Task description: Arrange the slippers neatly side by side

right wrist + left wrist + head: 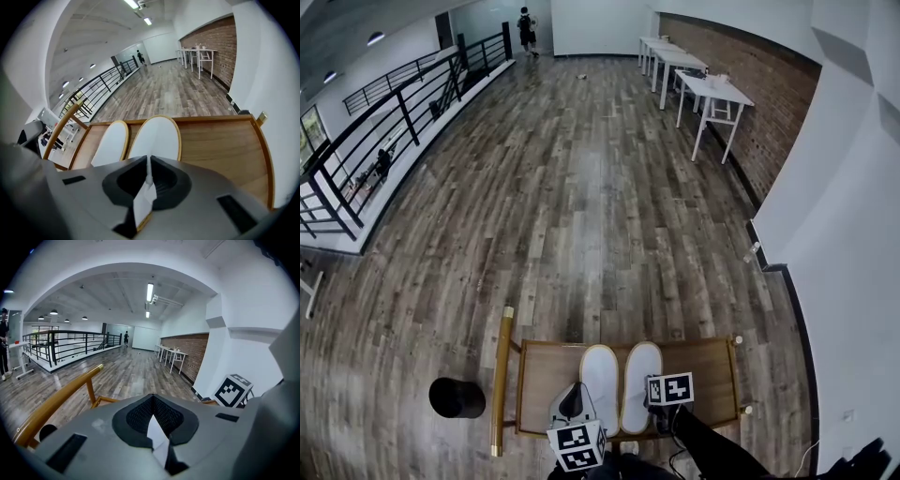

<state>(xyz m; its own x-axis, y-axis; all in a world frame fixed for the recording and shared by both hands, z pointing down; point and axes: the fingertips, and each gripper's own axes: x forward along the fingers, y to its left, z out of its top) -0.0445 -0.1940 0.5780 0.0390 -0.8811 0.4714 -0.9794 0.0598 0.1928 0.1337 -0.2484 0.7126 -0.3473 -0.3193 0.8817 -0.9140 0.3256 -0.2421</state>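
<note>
Two white slippers with tan rims lie side by side, toes away from me, on a wooden cart top (712, 375): the left slipper (601, 382) (111, 143) and the right slipper (639, 380) (157, 138). My right gripper (661, 401) (146, 187) sits at the right slipper's heel, and a white edge with a tan rim shows pinched between its jaws. At the left slipper's heel, my left gripper (572, 405) (157, 439) is tilted up toward the room. It is shut with nothing held, and no slipper shows in the left gripper view.
The cart top has a raised wooden rim (260, 140) and a golden handle bar (501, 375) (56, 401) on its left. A black round object (457, 397) stands on the floor left of it. A white wall (853, 281) runs close on the right, with white tables (712, 94) and a railing (394, 122) further off.
</note>
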